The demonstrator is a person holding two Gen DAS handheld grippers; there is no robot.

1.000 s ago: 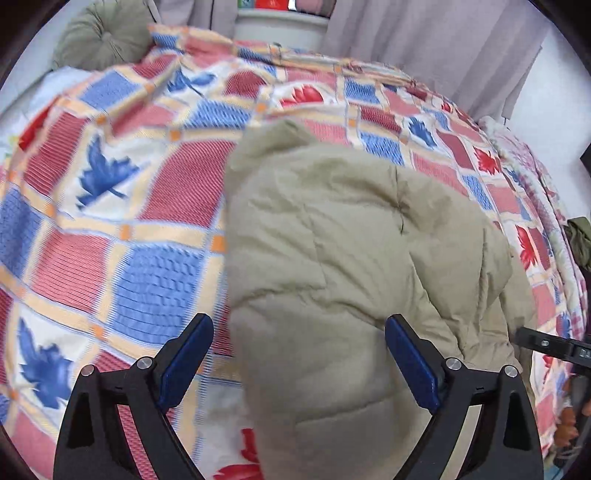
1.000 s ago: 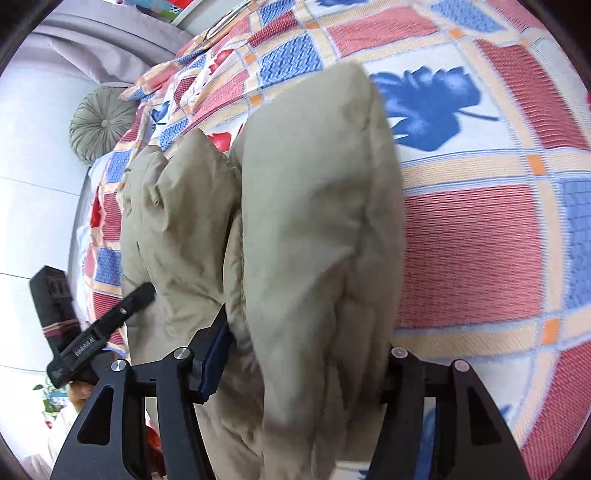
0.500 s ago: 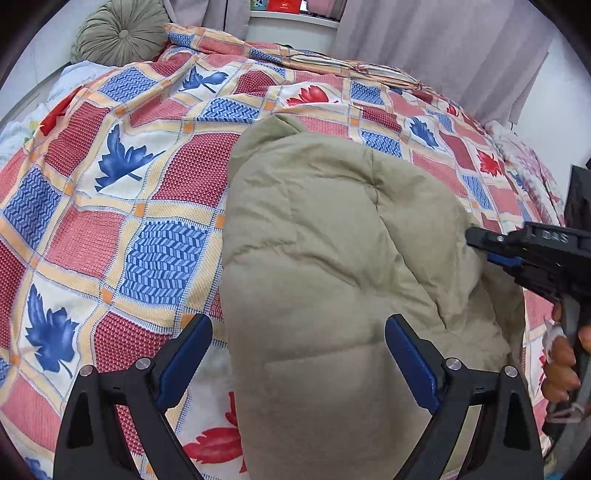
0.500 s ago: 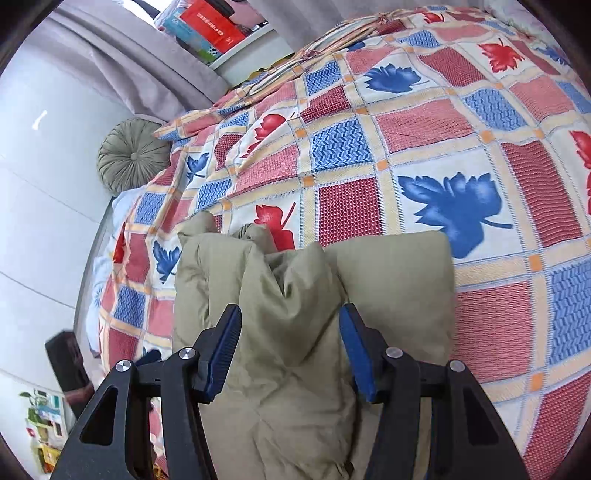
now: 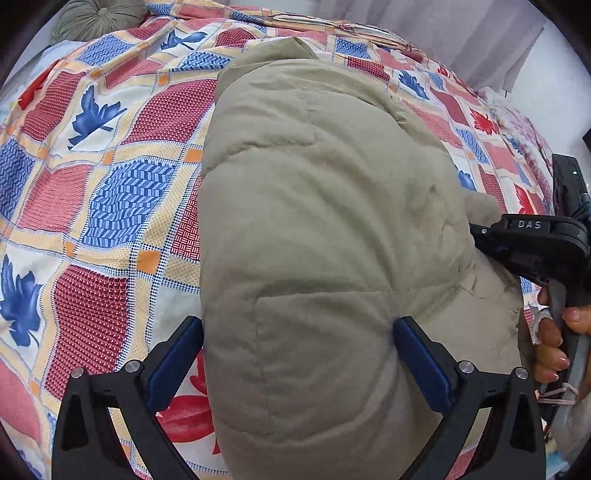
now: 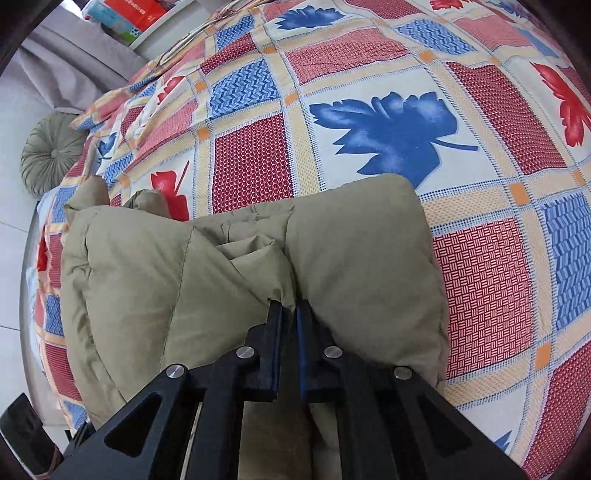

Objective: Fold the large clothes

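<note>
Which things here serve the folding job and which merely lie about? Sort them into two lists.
For the job:
- padded khaki jacket
- right tongs, shut on a fold of it
- left tongs, open around its near end

Lying about:
- patchwork bedspread
- round green cushion
- grey curtain

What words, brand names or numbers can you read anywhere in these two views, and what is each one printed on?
"DAS": raised letters on the black body of the right gripper, seen in the left wrist view beside the khaki padded jacket.

Red and teal packages on the ledge behind the bed, in the right wrist view: printing too blurred to read.

No text on the patchwork bedspread, only leaf prints.
</note>
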